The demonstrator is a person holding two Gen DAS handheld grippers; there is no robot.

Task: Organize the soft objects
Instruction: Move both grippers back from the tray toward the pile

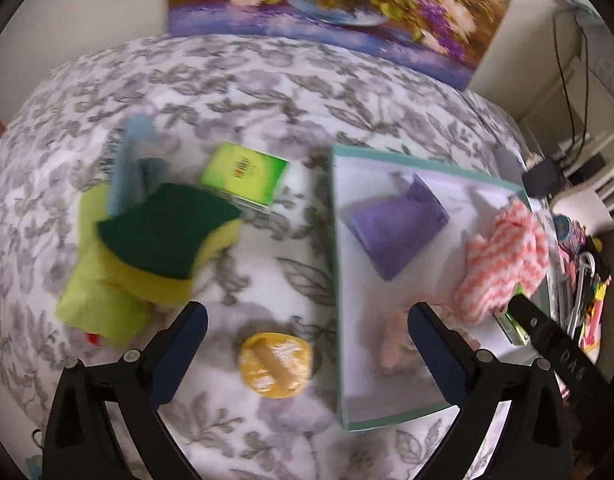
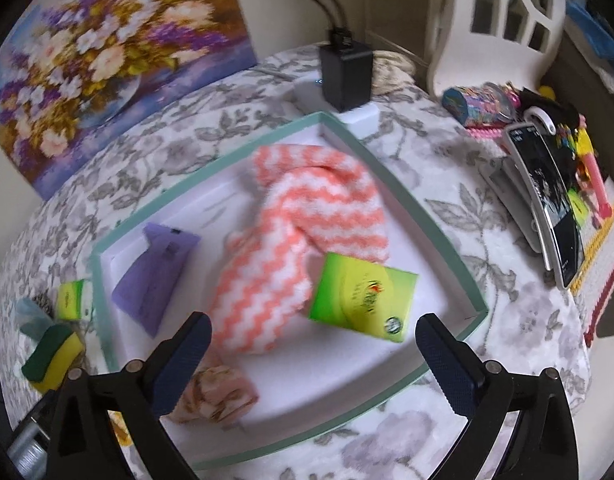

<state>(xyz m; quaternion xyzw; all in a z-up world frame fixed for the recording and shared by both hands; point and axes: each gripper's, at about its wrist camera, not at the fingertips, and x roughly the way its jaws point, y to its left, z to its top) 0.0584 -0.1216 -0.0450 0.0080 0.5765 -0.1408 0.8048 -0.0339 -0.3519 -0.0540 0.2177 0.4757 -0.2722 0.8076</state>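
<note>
Teal-rimmed tray (image 2: 447, 240) taken as landmark, on a floral-print cloth (image 1: 267, 92).

Inside tray: coral-and-white zigzag fleece cloth (image 2: 291, 232), bunched across the middle toward the far corner. Green tissue pack (image 2: 363, 300) touching the near end of that cloth. Folded purple cloth (image 2: 151, 276) at the tray's left side. Pale peach floral fabric (image 2: 215, 396) at the near-left corner, just ahead of one finger of the right gripper (image 2: 313, 364).

Outside tray, to its left in the left wrist view: green-topped yellow sponge (image 1: 163, 240) lying on a lime cloth (image 1: 95, 304); light-blue item (image 1: 131, 164) just behind, too blurred to identify. Second green tissue pack (image 1: 245, 178) beside the sponge. Yellow round scrubber (image 1: 275, 364) near the tray's left wall, between the fingers' line of sight.

Left gripper (image 1: 307, 340): jaws spread wide, nothing between them. Right gripper: likewise spread wide, empty, hanging above the tray.

Handling, as judgement: scrubber probably light, springy, with a glossy wrap and likely slippery; best pinched across its edges, not on the strap. Sponge light and compressible; gripped across the short sides, foam below the scouring layer. Lime cloth limp; best taken at a raised fold, with trailing corners expected. Tissue pack soft-sided, film smooth; taken squarely across the narrow faces.

Risk: sponge lifted carelessly may drag the lime cloth with it.
</note>
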